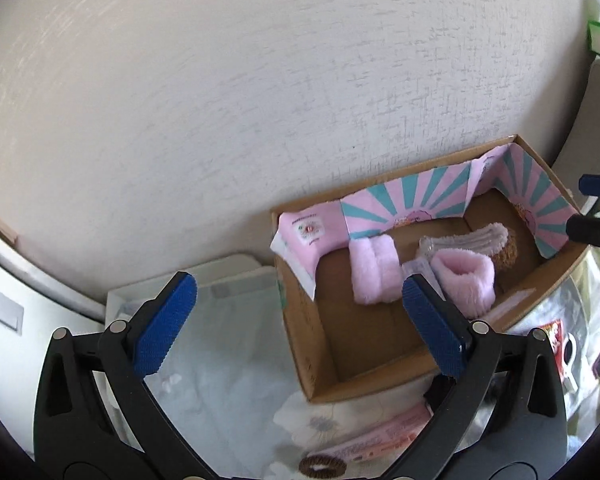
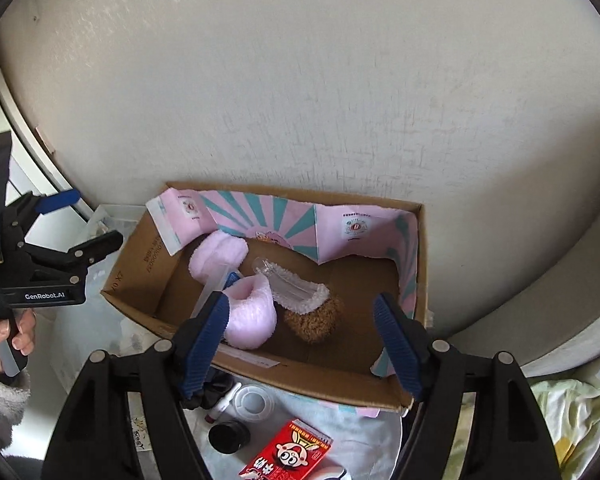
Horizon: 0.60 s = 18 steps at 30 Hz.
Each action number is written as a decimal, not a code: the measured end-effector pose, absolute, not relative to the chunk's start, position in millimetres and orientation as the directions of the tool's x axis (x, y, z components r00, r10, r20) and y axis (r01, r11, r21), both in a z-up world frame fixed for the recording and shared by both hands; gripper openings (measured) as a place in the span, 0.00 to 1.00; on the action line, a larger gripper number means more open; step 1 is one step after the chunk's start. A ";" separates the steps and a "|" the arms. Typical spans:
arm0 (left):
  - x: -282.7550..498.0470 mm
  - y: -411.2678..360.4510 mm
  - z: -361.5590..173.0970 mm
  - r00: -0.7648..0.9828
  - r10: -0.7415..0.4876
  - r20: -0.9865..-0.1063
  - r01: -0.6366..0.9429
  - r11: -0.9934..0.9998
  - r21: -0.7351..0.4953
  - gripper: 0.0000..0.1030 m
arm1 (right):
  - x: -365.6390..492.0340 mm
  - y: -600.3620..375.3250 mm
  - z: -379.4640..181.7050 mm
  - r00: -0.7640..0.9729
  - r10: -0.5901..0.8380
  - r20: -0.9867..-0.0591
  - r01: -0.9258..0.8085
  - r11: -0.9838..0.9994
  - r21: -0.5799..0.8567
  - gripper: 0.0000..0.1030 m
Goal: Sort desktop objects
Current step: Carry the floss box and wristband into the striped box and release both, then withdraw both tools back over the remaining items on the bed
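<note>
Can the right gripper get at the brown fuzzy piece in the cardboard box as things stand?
Probably yes. The right gripper is open, empty, just above the brown fuzzy piece; the cardboard box is open-topped. The pink fuzzy roll crowds one side.

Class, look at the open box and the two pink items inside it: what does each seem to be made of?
Box: brown corrugated cardboard, matte, with raw cut edges and printed lettering. Pink items: probably plush or fleece fabric, judging by their fuzzy, soft-looking pile.
</note>
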<state>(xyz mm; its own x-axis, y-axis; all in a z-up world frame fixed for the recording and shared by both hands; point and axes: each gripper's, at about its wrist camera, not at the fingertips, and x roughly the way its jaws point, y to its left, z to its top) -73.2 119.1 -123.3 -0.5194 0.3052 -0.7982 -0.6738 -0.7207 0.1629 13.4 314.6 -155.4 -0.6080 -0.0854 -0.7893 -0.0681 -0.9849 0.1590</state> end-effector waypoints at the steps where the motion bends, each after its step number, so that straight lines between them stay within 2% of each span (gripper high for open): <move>1: -74.3 115.8 -119.8 -0.521 0.307 -0.797 -0.672 -0.723 0.160 1.00 | 13.8 311.6 -151.0 -0.615 -0.082 -0.784 -0.065 -0.986 0.154 0.69; 8: -68.0 92.0 -82.6 -0.523 0.377 -0.764 -0.699 -0.703 0.132 1.00 | 30.9 293.3 -118.7 -0.665 -0.070 -0.743 -0.059 -0.988 0.146 0.70; 18: -35.8 46.5 -86.7 -0.530 0.384 -0.756 -0.733 -0.656 0.180 1.00 | 65.8 263.8 -123.3 -0.657 -0.054 -0.752 -0.043 -0.993 0.108 0.71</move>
